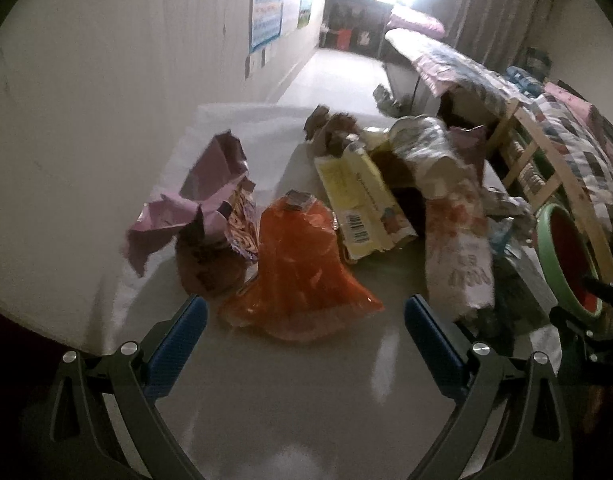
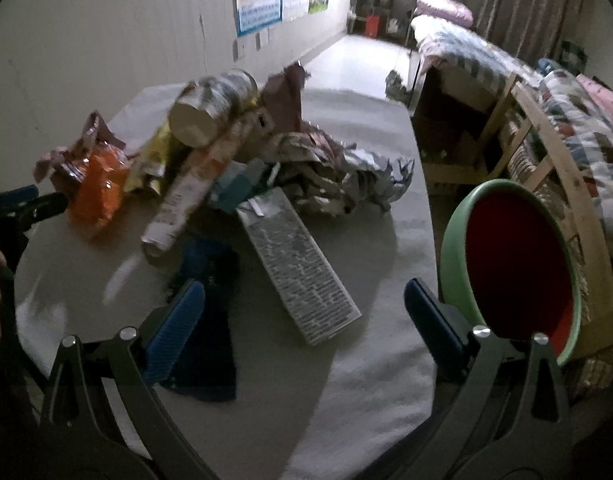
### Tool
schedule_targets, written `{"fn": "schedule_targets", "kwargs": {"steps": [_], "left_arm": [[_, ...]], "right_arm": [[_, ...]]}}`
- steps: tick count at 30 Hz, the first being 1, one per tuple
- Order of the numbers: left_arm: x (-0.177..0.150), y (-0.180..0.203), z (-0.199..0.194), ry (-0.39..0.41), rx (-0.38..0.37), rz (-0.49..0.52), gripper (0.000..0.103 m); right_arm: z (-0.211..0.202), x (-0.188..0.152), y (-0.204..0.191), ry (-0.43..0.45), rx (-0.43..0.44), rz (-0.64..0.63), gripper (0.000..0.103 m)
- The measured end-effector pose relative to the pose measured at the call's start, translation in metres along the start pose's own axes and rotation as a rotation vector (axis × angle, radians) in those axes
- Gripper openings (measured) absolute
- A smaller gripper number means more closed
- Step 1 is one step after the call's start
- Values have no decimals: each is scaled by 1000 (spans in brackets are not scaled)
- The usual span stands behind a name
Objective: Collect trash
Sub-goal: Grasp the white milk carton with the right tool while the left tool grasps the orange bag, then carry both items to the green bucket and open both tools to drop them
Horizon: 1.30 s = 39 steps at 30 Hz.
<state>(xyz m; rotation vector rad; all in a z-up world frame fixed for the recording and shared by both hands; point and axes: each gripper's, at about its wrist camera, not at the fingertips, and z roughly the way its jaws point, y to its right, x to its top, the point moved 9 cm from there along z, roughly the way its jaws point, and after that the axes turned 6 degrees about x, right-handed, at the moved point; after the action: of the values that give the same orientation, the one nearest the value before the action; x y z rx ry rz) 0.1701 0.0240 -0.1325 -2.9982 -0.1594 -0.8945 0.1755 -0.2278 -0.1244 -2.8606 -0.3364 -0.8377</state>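
Where the trash lies heaped on the white table (image 2: 366,360), the left gripper (image 1: 305,320) hangs wide apart and empty before an orange wrapper (image 1: 302,272). Beside it, a yellow packet (image 1: 358,200) shows a barcode; its print is unreadable. Equally spread, the right gripper (image 2: 304,302) hovers near a grey printed carton (image 2: 298,268), next to the green-rimmed red bin (image 2: 518,268).

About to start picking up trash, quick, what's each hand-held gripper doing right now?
Left hand-held gripper: open, empty, in front of the orange wrapper.
Right hand-held gripper: open, empty, near the grey carton.
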Motion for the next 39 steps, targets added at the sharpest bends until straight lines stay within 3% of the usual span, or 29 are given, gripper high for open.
{"fn": "schedule_targets", "kwargs": {"steps": [6,13,18,29,39], "left_arm": [[2,8,34,-75,-11,-20,90],[4,12,64,-126,60,9,87],[5,9,73,-145,84,9,81],[2,16,63,-152,66,38,67],[-19,16,28,-143,12,8,66]], "right_arm": [[20,2,9,-64,32,-17,87],[44,1,6,-138,80,-51,74],[58,-6,4,-187,108,-55,51],[56,-16,-3,-196,133,-36,41],[23,-17,-4,-147,151,3,41]]}}
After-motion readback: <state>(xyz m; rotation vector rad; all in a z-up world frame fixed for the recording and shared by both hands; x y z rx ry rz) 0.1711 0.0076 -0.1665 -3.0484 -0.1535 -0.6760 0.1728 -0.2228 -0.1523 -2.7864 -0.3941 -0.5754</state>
